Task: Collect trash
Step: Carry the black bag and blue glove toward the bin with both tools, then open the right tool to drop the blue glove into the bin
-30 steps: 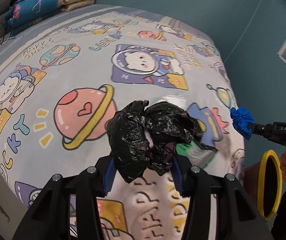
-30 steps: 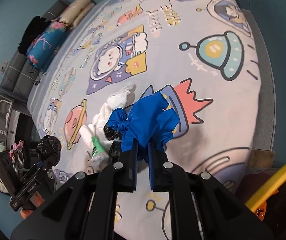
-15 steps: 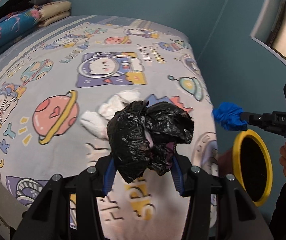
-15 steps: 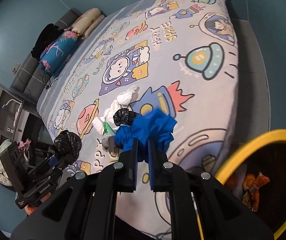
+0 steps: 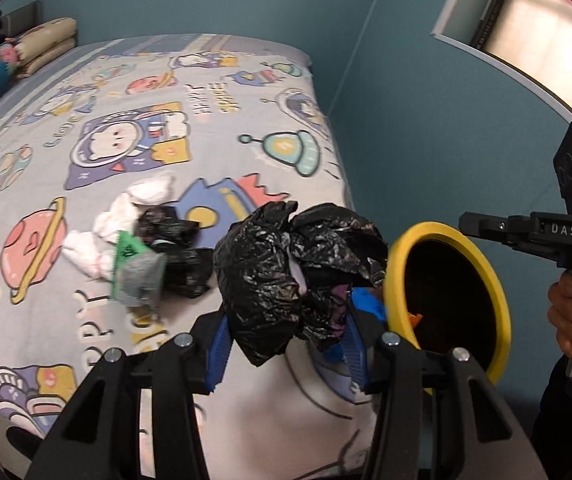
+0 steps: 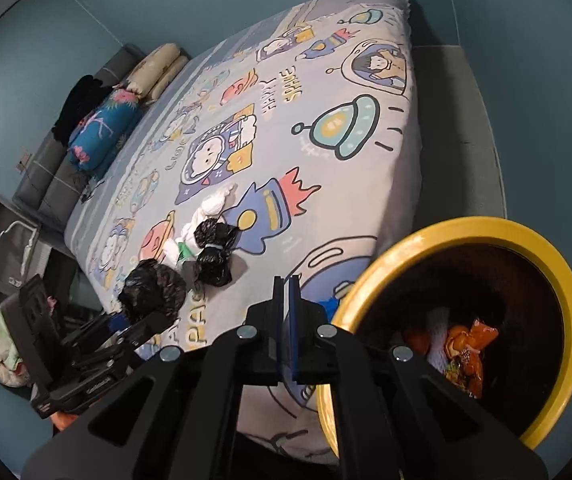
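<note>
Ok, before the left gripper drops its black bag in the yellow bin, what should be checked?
1. Left gripper grips black bag: ok, jaws clamped on it.
2. Yellow bin has room: ok.
3. Bag above the bin mouth: not ok, beside the rim.
4. Right gripper empty: ok, jaws shut.
5. Blue scrap inside bin: cannot tell, seen at the rim.
6. Bed cleared: not ok, trash pile lies there.

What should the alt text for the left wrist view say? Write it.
The left gripper grips a crumpled black plastic bag above a cartoon space bedsheet, next to a yellow-rimmed trash bin. More trash lies on the bed; a hand holds the right gripper's handle.
</note>
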A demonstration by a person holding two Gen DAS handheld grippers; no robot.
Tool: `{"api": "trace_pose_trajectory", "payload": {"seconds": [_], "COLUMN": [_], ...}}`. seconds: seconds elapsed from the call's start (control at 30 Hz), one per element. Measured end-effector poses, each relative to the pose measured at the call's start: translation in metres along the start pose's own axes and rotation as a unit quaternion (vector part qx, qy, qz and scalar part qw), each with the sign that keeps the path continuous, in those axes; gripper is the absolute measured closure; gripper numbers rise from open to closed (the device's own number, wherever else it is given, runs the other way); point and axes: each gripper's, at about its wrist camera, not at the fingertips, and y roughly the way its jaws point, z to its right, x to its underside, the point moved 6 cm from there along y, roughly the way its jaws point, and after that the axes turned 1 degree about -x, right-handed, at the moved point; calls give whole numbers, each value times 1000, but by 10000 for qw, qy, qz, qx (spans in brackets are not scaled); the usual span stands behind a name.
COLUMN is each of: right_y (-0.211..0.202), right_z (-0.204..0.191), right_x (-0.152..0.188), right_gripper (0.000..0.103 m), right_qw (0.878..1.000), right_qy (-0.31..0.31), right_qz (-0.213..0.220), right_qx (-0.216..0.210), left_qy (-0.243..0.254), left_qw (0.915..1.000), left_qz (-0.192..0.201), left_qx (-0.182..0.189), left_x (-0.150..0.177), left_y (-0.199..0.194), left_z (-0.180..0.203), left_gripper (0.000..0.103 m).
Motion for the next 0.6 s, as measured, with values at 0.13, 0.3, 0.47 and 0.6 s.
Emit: {"api": "trace_pose_trajectory", "payload": {"seconds": [0.13,0.3,0.47,0.6], "right_y": [6,37,59,70], "right_z": [-10,-29,-45,-53], "right_x": [13,36,49,54], "right_gripper": [101,100,100,100], "right_qw": [9990,9943,9902,9854], "right_qy": [-235,-387,-587,-797], "right_qz": [-320,-938,-1237,-1499], "right_qx": [-191,-334,-281,-114], "left_qy": [3,-223,-343,-469], "left_qw": [10000,9997,9990,9986], "left_qz": [-69,-29,-61,-50], "left_qx": [38,-98,-285,-248], "left_x": [4,5,12,16], "left_y": [3,-1,-6,-8], "left_z": [5,-15,-40,-52], "left_gripper": [58,58,58,58]}}
